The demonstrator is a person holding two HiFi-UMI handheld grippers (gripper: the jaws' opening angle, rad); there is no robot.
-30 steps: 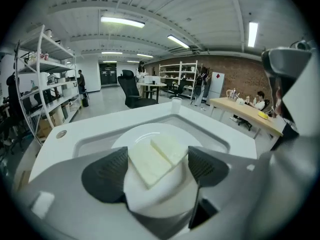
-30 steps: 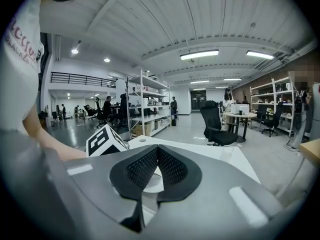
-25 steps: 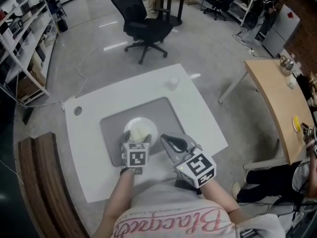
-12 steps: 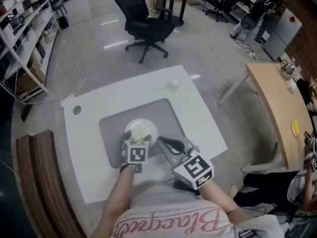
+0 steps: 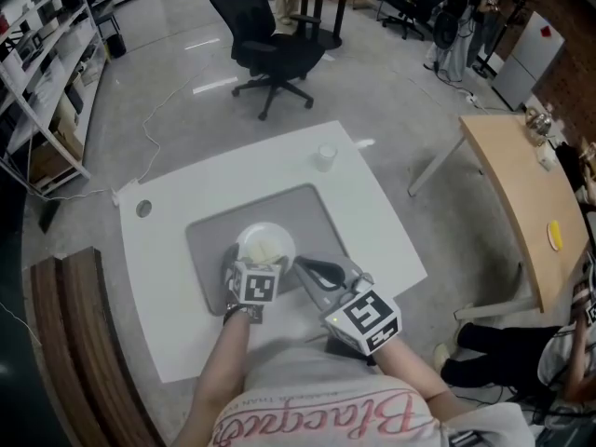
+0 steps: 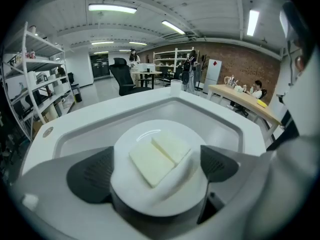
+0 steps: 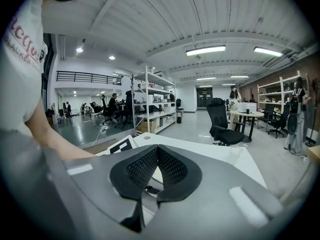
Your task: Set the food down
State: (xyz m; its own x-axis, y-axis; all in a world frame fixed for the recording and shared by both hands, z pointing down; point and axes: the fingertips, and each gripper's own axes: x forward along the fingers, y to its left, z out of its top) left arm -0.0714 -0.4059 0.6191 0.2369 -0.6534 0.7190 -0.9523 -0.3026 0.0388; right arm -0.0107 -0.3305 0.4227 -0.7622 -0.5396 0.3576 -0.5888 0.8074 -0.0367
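Easing L gripper point(image 6: 157, 170) open, pads parting either side of white plate point(image 6: 150, 204) w/ two pale food slabs point(image 6: 160, 156), down on grey mat point(image 5: 307, 208). R gripper point(image 7: 156, 170) pinched together, empty. Prob. rigid, slick, breakable; best gripped at rim, level.
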